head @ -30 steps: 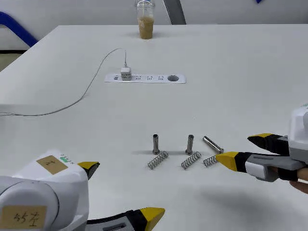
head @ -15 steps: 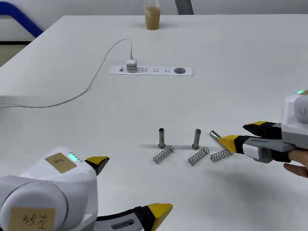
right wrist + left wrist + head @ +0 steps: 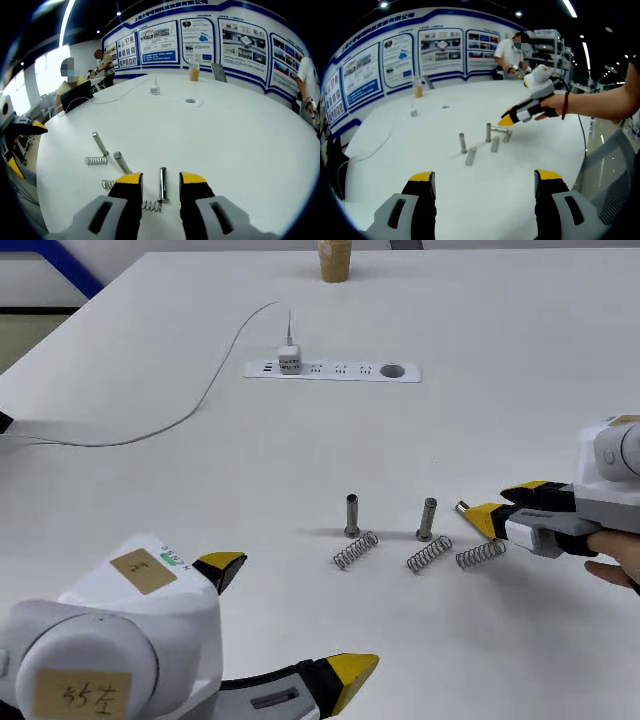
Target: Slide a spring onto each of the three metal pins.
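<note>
On the tabletop, the left tongs hover wide open. The right tongs, jaws parted and holding nothing, straddle the fallen pin. They should close squarely mid-shaft before lifting, clear of the spring just beside it.

All views face pins (head highest).

Yellow-tipped right claw — silver pins, white table.
</note>
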`<act>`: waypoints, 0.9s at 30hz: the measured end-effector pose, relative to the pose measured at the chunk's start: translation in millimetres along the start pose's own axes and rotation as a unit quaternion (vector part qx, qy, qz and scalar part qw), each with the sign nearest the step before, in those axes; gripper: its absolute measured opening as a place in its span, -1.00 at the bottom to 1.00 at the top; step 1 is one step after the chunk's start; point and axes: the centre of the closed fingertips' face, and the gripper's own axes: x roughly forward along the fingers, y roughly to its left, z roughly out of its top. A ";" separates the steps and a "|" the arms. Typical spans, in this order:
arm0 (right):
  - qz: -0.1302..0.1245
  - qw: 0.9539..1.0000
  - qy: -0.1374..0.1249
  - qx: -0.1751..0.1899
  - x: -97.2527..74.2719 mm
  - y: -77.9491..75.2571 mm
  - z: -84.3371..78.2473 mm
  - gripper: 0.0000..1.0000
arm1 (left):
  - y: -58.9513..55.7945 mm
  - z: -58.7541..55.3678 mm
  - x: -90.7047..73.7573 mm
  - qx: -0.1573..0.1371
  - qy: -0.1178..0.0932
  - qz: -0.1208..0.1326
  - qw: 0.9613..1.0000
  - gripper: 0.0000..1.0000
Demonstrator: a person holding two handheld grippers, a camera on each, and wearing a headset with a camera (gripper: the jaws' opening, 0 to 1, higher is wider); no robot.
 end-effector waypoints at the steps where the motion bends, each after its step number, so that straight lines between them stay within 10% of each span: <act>1: 0.000 1.000 0.002 0.001 2.6 -0.9 -0.8 -0.42 | 0.3 0.1 0.4 0.000 0.000 0.000 1.000 0.65; 27: 0.013 0.999 0.043 0.001 39.4 -1.0 -13.4 -0.75 | 2.2 1.0 4.9 0.001 0.003 -0.004 1.000 0.62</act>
